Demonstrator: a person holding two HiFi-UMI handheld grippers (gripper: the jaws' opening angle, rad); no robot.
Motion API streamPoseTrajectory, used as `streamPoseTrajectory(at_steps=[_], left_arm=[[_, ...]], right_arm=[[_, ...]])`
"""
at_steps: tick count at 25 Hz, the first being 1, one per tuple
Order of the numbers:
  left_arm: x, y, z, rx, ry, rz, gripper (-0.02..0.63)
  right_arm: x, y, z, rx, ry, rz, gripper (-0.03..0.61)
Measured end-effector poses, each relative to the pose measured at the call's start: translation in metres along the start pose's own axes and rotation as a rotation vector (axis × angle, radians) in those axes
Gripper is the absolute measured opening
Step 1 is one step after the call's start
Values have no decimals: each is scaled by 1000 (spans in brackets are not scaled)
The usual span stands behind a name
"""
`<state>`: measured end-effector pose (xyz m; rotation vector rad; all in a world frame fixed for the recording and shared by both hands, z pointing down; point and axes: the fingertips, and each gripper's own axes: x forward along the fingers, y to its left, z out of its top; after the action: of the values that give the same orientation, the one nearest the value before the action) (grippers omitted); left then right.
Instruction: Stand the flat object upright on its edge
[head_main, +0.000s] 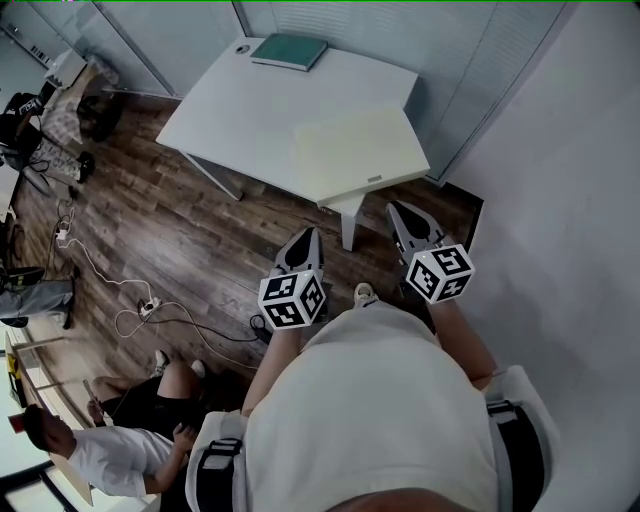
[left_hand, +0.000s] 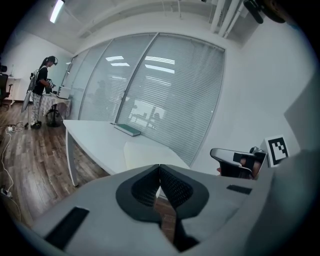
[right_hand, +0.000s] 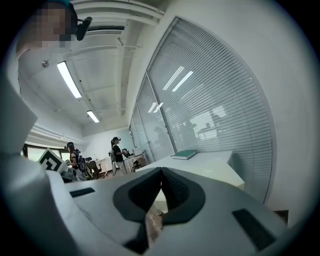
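Fingers (left_hand: 176, 188) of our left gripper (head_main: 307, 238) press tip to tip with nothing between them, and our right gripper (head_main: 398, 214) is pinched closed and empty in the same way. Each finger is smooth grey plastic lined with a black, finely ribbed pad that bows outward below the meeting tips. We hold both grippers in the air over the dark plank floor (head_main: 180, 240), just short of the near corner of the table (head_main: 230, 110). It is white and smooth, with an angled outline. The book (head_main: 289, 51) is a thin teal rectangle lying flat at the table's far edge, by the glass wall with blinds and well apart from both sets of fingers. Between the book and us, a pale cream mat (head_main: 360, 150), matte and rectangular, lies flat on the near corner, just ahead of the right fingertips.
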<state>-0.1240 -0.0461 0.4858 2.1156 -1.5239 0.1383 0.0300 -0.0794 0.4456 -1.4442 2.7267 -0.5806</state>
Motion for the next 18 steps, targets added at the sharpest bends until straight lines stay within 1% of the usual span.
streamPoseTrajectory(at_steps=[8,14,18], left_arm=[[37,-12,25,-15,-30,14,21],[67,-20,34,-4,-32,20,21],[77,-25,41,-7,-38,31,21]], right_arm=[[21,-31,18,2,11,29,20],[33,-56,19,50,20,45,20],[36,-69,21,65,30,41,20]])
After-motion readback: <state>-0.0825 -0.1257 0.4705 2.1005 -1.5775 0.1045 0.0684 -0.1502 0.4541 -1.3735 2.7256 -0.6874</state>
